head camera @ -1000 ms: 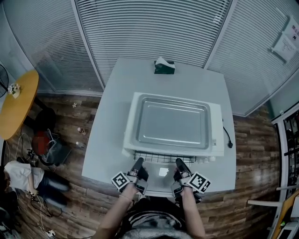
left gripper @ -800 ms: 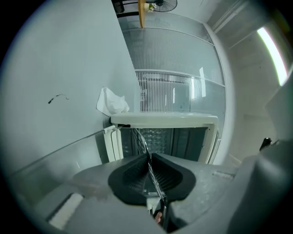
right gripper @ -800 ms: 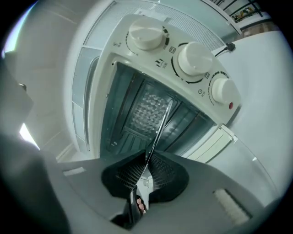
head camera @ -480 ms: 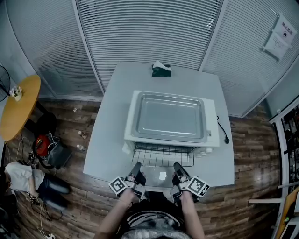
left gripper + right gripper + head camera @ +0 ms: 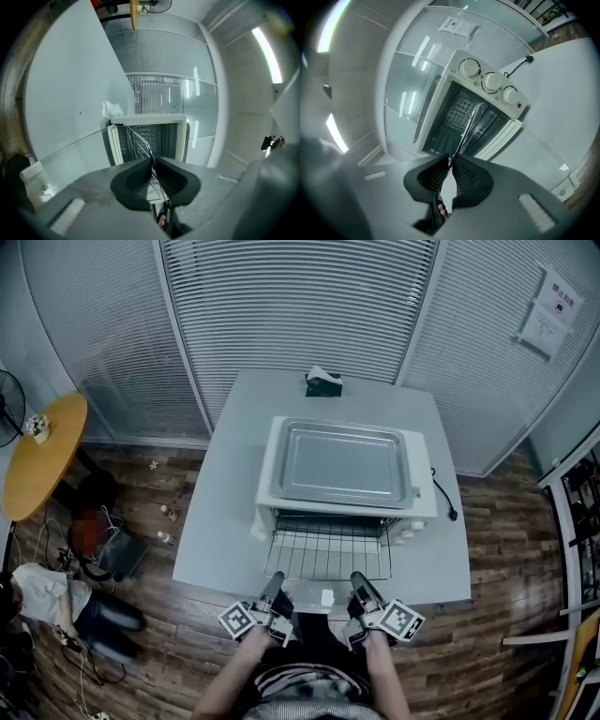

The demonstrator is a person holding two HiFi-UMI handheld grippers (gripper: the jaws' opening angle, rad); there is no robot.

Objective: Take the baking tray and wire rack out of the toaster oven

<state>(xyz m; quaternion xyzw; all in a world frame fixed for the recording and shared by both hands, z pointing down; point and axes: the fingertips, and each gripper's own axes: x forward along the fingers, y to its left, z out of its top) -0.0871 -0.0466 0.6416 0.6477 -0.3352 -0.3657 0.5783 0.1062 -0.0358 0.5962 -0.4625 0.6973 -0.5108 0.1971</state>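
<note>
The left claw (image 5: 273, 581) and right claw (image 5: 359, 580) each pinch the front wire of the rack (image 5: 328, 555), jutting mostly out of the oven (image 5: 427, 506) whose top bears the tray (image 5: 342, 465); it looks light, stiff, slippery, best held there, level.

The left hand-held gripper (image 5: 275, 579) and the right hand-held gripper (image 5: 357, 579) have black, finely ribbed pads and cubes with black-and-white square markers. Just ahead of them the wire rack (image 5: 328, 554) is a grid of thin grey metal lines; beyond it the toaster oven (image 5: 424, 502) is white with a dark inside, and the baking tray (image 5: 342, 465) is silver-grey. The surface (image 5: 220, 521) is pale grey, the floor (image 5: 506, 549) is brown wood in planks, and the round table (image 5: 37, 460) far left of the left hand-held gripper is yellow.
</note>
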